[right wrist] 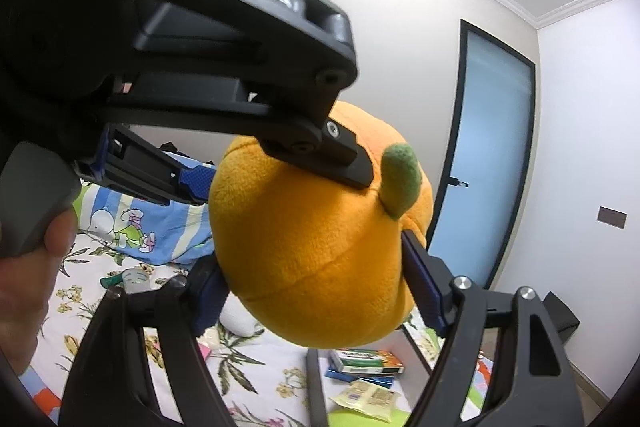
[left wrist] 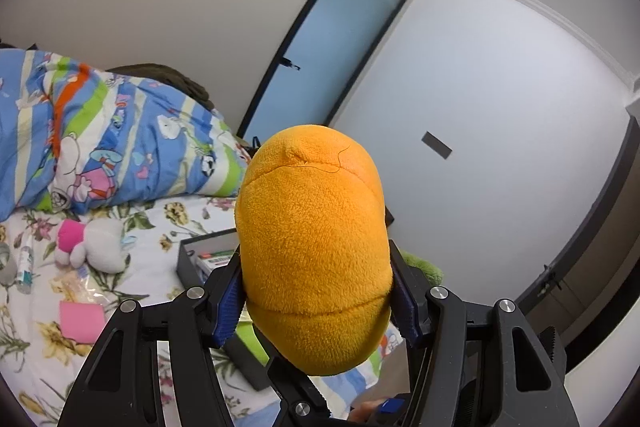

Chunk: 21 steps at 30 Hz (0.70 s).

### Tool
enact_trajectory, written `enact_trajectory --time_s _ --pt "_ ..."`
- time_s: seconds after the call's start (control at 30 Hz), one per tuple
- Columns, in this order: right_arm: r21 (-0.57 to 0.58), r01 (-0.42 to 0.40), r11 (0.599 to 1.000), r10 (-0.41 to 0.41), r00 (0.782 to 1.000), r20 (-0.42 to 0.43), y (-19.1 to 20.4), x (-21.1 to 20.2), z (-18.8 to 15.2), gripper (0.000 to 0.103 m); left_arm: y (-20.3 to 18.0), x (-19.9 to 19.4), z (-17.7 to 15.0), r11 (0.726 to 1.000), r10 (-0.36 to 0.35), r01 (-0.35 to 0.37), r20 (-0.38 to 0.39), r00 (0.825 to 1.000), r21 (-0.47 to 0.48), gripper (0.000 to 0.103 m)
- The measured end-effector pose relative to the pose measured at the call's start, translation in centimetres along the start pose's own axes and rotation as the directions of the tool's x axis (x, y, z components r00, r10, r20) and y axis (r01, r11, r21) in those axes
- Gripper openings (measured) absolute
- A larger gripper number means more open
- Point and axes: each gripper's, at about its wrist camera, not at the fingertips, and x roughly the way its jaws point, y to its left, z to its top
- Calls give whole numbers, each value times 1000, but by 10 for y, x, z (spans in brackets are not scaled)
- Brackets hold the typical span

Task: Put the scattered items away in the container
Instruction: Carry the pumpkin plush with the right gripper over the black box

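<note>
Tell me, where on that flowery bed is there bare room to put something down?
Bare sheet shows between the white-and-pink plush and the dark box. The left side is crowded: pink pad, a clear bag, a tube. Inside the box, packets fill the middle. Both grippers, left and right, hold the orange plush up.

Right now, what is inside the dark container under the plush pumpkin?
The container holds a green-orange box and a pale packet; the plush pumpkin hides the rest.
</note>
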Motion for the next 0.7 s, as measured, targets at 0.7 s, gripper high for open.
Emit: enact_trajectory --time_s 0.7 --pt "88 71 994 -60 991 -124 -93 -23 -41 78 -31 124 -21 1000 -14 16 -160 987 9 63"
